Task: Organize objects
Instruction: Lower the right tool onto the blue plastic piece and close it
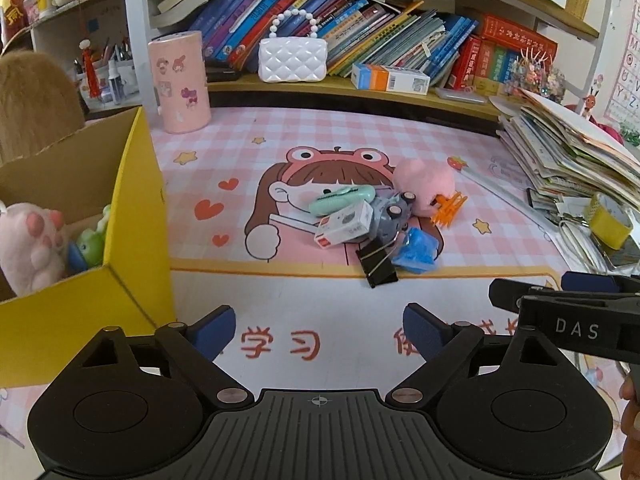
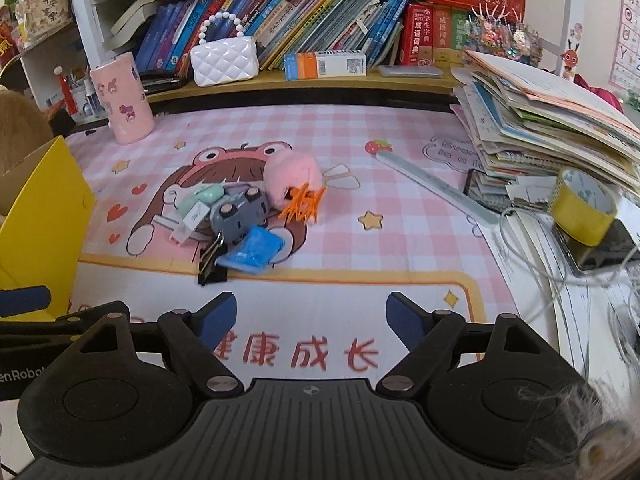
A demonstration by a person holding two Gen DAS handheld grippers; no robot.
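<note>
Pink checked desk mat [image 1: 360,132] with a cartoon frog-hat girl covers the desk, under a shelf of leaning books, with a slumped paper stack [image 2: 552,120] at the right.

What the coming move turns on is the pile [image 1: 376,216] of small things at the mat's middle. From the left gripper [image 1: 319,330] it lies at about 1 o'clock, well ahead of the tips. From the right gripper [image 2: 311,320] it lies at about 11 o'clock, also well ahead. So it sits between the two lines of aim, and neither hand looks clearly nearer. The yellow box [image 1: 120,240] stands at 9 o'clock of the left gripper, close beside it, so that hand seems the better placed for a drop.

Both sets of jaws stand wide with only bare mat between the blue pads; nothing is held.

Nearest piece is the black binder clip [image 1: 378,262], hard metal, its long axis running near to far and leaning slightly left. Beside it at 3 o'clock lies a blue crinkly packet [image 1: 416,250], soft and likely slippery. Behind them are a grey toy car [image 2: 240,214] on its side, rigid plastic, wheels showing; a white carton [image 1: 346,226], its long axis running across from lower left to upper right; a mint plastic piece [image 1: 344,198]; a pink plush [image 1: 426,186], fuzzy and yielding; and an orange spiky clip [image 2: 302,204]. They touch and overlap.

Inside the box lie a plush paw [image 1: 32,248] and a green frog toy [image 1: 94,242].
</note>
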